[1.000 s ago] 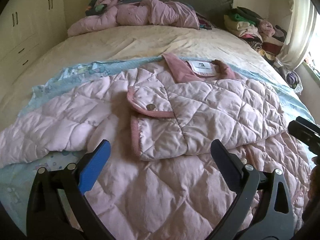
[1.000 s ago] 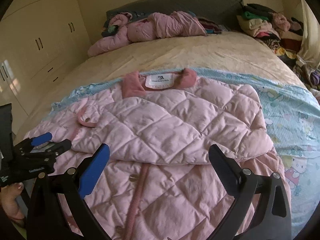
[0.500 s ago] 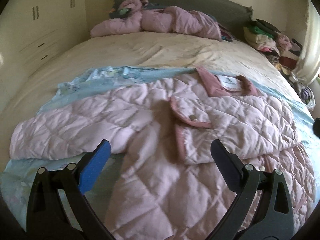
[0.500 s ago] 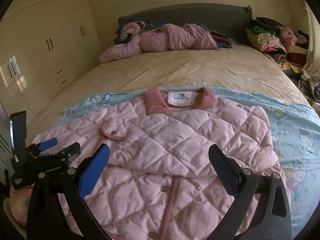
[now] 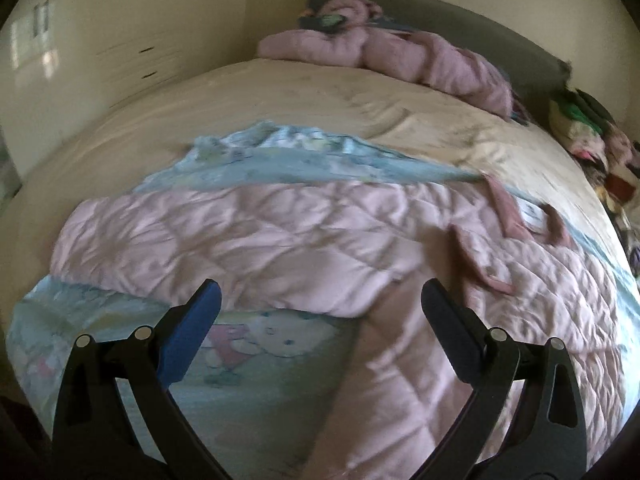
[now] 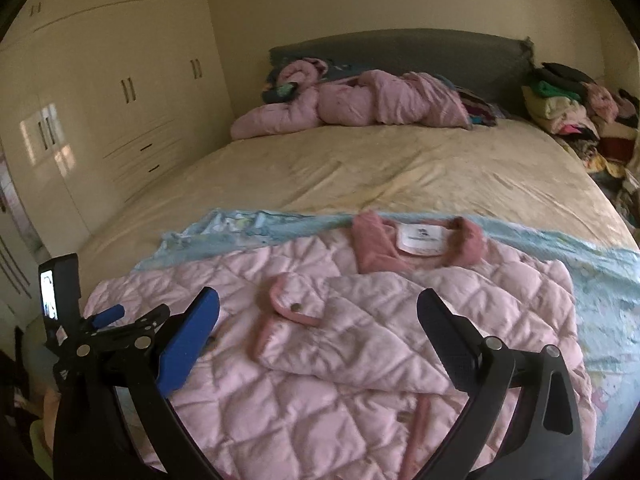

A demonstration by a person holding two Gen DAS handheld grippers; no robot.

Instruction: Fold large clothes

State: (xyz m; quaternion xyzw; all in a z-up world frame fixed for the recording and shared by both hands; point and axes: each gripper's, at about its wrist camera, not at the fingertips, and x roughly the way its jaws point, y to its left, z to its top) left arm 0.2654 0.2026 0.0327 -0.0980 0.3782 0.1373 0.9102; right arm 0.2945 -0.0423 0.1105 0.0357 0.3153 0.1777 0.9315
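Both claws, left gripper (image 5: 320, 300) and right gripper (image 6: 318, 308), gape empty; the puffy jacket (image 6: 360, 340) probably handles soft and light, so grab the sleeve (image 5: 180, 240) cuff at nine o'clock.

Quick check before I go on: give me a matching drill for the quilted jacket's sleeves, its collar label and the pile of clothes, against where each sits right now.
Things:
1. One sleeve with the snap cuff
2. Other sleeve
3. White collar label
4. Pile of clothes

Places:
A. Far right side of the bed, near the headboard
B. Folded across the jacket front
C. Stretched out flat to the side
D. Inside the neckline, far edge of the jacket

Pairs: 1-B, 2-C, 3-D, 4-A
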